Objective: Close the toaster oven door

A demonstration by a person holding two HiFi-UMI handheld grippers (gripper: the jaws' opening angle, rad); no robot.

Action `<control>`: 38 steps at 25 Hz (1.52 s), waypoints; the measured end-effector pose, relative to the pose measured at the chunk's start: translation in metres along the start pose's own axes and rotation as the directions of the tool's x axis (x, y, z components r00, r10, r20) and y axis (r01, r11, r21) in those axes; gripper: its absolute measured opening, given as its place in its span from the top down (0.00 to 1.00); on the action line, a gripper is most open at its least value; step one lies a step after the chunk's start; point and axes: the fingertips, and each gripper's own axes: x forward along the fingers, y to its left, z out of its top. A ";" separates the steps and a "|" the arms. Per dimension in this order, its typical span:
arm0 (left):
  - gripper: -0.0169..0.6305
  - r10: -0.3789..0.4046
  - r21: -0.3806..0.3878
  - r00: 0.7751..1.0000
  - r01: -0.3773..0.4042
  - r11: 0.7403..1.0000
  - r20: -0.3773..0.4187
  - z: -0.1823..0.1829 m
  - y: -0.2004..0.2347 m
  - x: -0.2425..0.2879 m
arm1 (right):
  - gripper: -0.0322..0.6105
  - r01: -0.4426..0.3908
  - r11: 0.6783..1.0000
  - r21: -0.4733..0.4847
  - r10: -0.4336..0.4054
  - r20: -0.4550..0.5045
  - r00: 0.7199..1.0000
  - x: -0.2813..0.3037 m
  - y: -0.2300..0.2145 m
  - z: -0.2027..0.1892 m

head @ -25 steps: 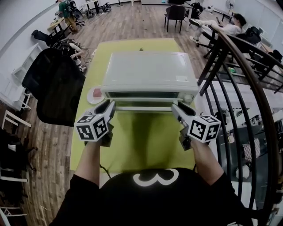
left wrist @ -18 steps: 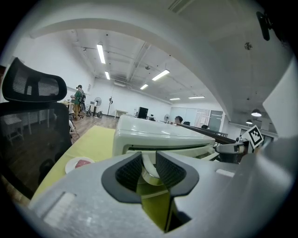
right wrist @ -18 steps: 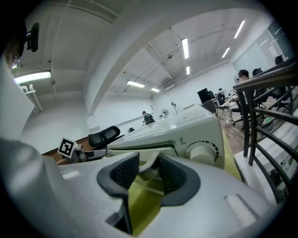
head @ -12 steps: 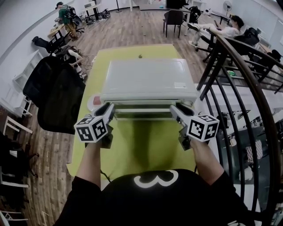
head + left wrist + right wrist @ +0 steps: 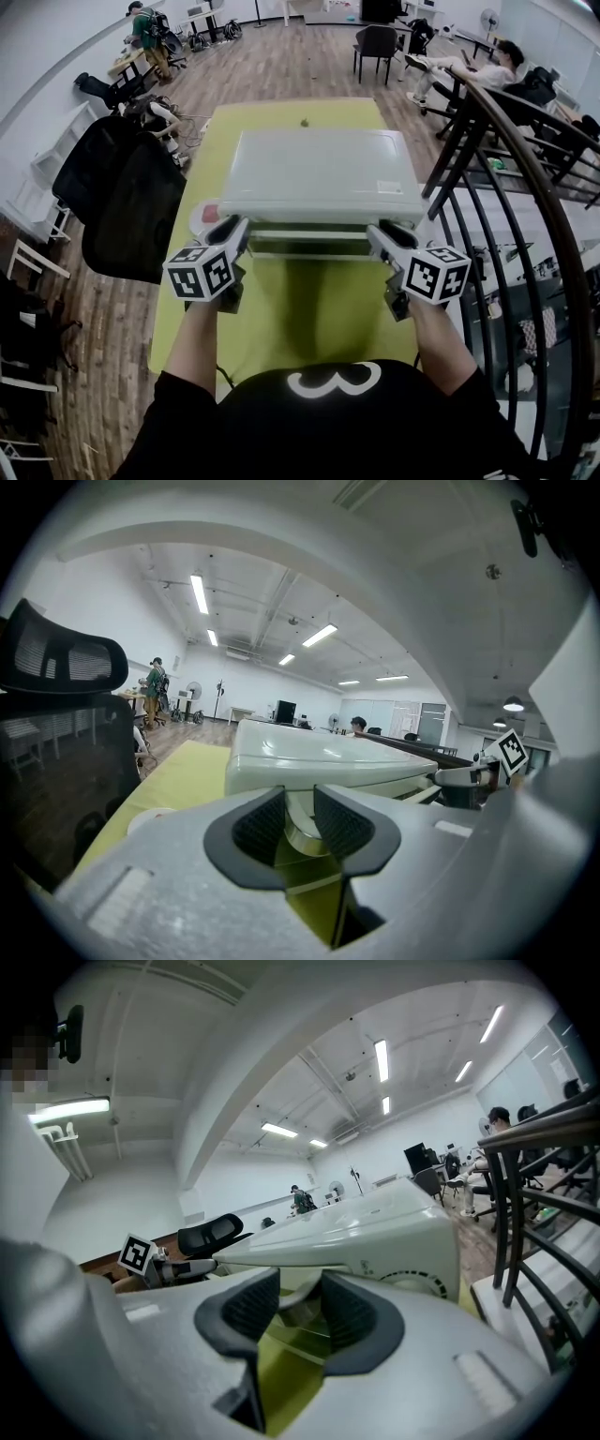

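Note:
A white toaster oven stands on the yellow-green table. Its glass door hangs partly open, tilted up toward the front. My left gripper is at the door's left end and my right gripper at its right end. The left gripper view has the shiny door handle between the pads of that gripper, under the oven body. Similarly, in the right gripper view the handle runs between the pads of that gripper, beside the control dial. Both grippers look shut on the handle.
A white and red dish lies left of the oven. A black office chair stands close to the table's left edge. A dark curved railing runs along the right. A small green thing sits behind the oven. People sit further back.
The door has swung up toward the oven front and less of the dark opening shows. Both grippers have gone forward and slightly up with it.

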 end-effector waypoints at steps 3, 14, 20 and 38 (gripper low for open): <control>0.81 0.002 0.009 1.000 -0.002 1.000 -0.004 -0.001 -0.001 -0.001 | 0.73 0.001 1.000 -0.028 -0.001 0.004 1.000 -0.002 0.000 0.000; 0.84 -0.102 0.032 0.994 0.101 0.994 0.033 0.008 -0.046 -0.056 | 0.79 -0.039 0.982 -0.186 0.052 0.066 0.996 -0.046 0.066 0.012; 0.91 -0.234 0.052 0.971 0.232 0.971 0.040 0.000 -0.094 -0.103 | 0.88 -0.100 0.963 -0.252 0.117 0.053 0.992 -0.070 0.128 -0.009; 0.96 -0.399 0.005 0.915 0.399 0.917 0.060 -0.031 -0.152 -0.187 | 0.95 -0.208 0.958 -0.197 0.223 0.059 0.973 -0.114 0.211 -0.069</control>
